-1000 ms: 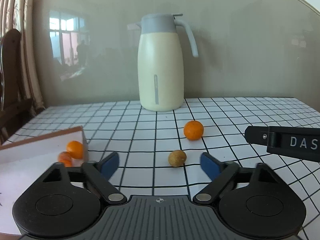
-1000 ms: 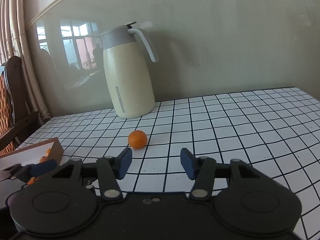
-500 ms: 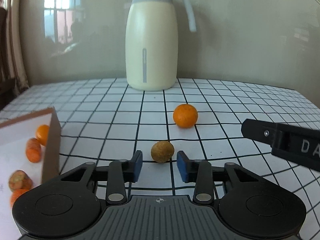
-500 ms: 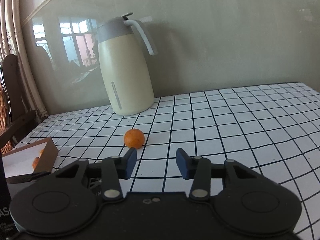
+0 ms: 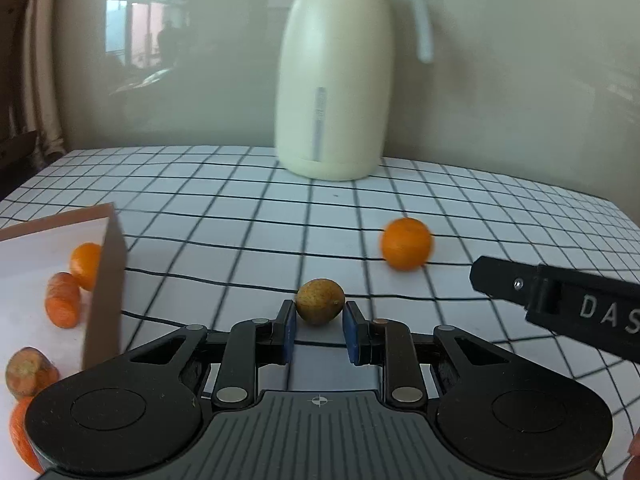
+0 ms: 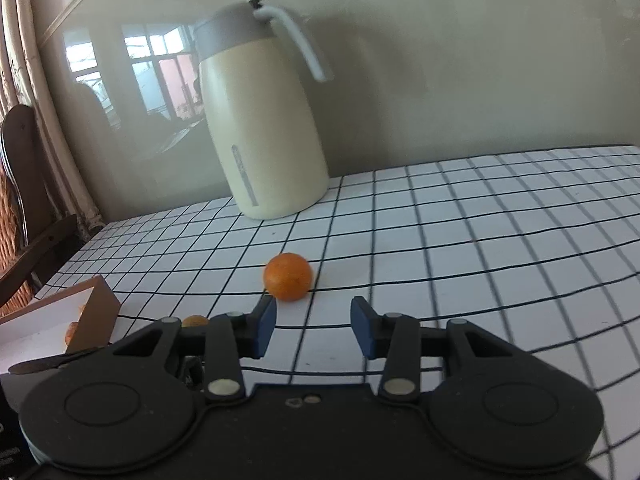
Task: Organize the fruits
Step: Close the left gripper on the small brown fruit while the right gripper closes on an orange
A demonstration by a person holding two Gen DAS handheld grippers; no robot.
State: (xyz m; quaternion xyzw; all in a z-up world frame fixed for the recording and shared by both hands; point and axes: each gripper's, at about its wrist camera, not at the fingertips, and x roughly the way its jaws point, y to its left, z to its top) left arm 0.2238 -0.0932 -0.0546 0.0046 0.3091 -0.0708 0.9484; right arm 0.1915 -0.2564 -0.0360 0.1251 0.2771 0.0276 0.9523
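A small brown-green fruit [image 5: 320,306] lies on the checked tablecloth. My left gripper [image 5: 319,330] has its blue pads on either side of it, narrowly open, apparently touching it; a firm grip cannot be told. An orange [image 5: 406,243] sits further right; it also shows in the right wrist view [image 6: 287,276]. My right gripper [image 6: 313,326] is open and empty just short of that orange. A cardboard box [image 5: 105,280] at the left holds several orange fruits [image 5: 62,300]. The brown fruit [image 6: 195,321] peeks out beside the left gripper in the right wrist view.
A cream thermos jug [image 5: 334,80] with a grey lid stands at the back by the wall [image 6: 480,60]. The right gripper's body [image 5: 560,304] reaches in from the right. A wooden chair [image 6: 24,200] stands at the far left. The box [image 6: 94,312] sits near the table's left edge.
My left gripper has moved forward and narrowed its jaws around the brown fruit. My right gripper has moved closer to the orange, still open.
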